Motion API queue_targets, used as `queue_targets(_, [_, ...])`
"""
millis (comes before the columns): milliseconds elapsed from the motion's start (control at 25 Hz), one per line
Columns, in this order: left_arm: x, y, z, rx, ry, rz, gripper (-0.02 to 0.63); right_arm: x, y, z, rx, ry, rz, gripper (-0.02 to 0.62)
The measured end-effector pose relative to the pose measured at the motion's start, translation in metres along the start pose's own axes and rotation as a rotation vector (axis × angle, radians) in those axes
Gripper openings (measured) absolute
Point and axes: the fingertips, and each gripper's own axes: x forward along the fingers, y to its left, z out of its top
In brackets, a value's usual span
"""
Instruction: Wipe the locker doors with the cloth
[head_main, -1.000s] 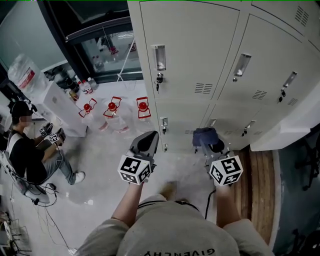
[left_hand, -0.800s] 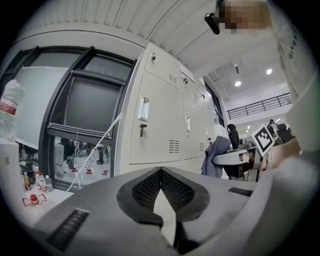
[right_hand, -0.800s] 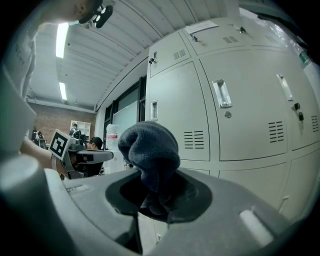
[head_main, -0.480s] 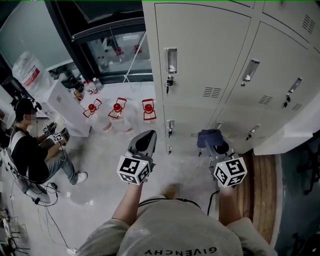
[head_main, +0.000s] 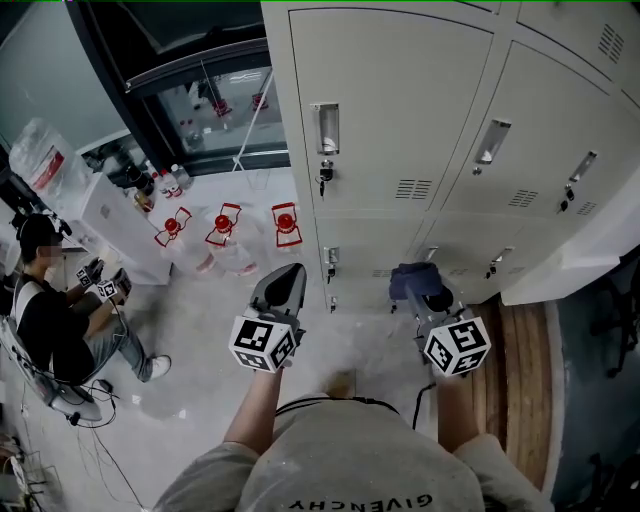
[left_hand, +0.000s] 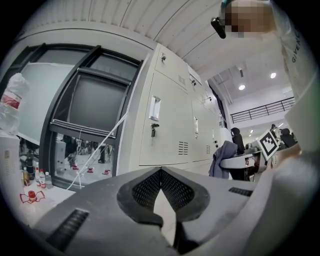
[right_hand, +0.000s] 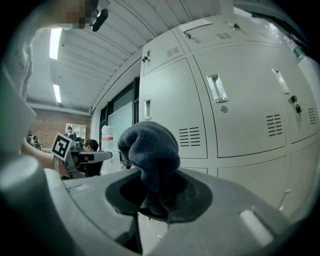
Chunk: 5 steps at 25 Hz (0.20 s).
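At the lockers (head_main: 400, 130): both forearms reach forward, side by side (clear of the doors).
Left gripper (head_main: 288, 275): jaws closed together, empty.
Right gripper (head_main: 428, 292): clamped on dark cloth (right_hand: 149, 150).

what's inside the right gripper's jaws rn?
A bunched dark cloth, clamped in the right gripper and bulging out past the jaws. Its lower end is buried in the jaw hollow, so how much is pinched can't be seen.
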Motion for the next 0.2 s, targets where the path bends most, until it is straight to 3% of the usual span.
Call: queue_targets(200, [0.016, -0.002, -0.005, -0.010, 0.012, -0.026, -0.002, 0.007, -0.007, -0.001, 0.017, -0.003, -0.002, 0.101])
